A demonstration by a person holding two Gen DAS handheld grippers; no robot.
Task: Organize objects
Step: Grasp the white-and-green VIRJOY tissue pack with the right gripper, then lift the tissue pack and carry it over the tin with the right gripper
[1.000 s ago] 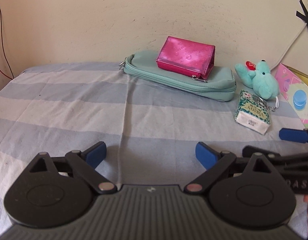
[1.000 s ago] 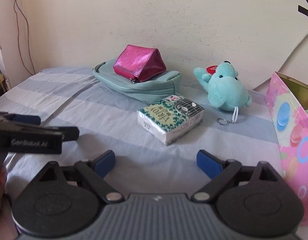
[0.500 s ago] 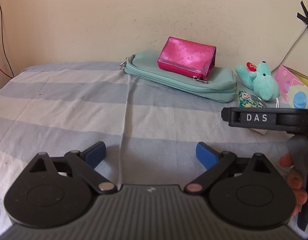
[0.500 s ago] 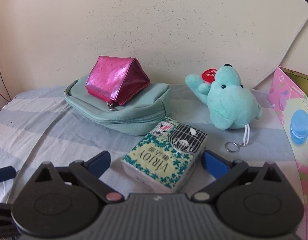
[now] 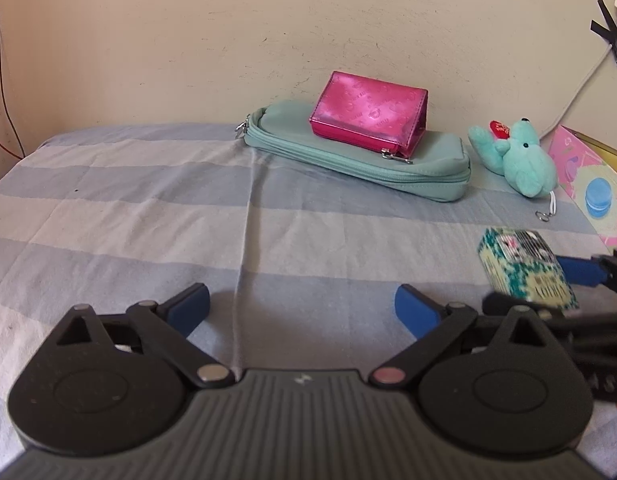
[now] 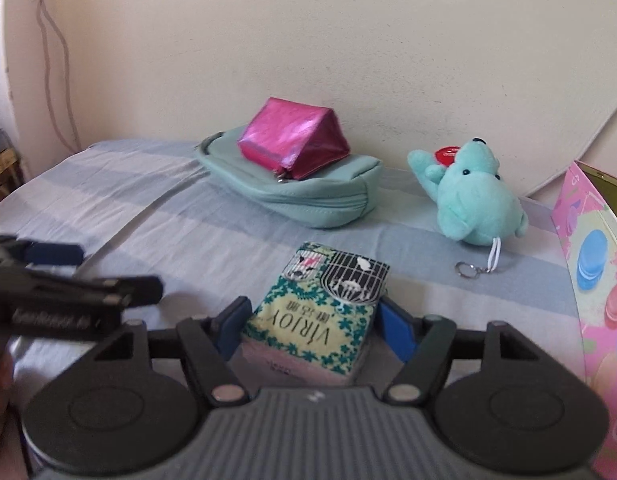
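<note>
text: "VIRJOY" on tissue pack (image 6: 316, 320), just before the teal plush (image 6: 474, 200) | Chinese characters above it: too blurred to read | left claw (image 6: 60, 258) body lettering: blurred, unreadable

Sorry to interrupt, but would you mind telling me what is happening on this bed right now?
A person is tidying items on a striped sheet with two handheld tools. The right tool is closing around a floral tissue pack, which sits between its blue pads. The left tool hovers open and empty. A pink purse rests on a teal pouch, beside a teal plush toy.
</note>
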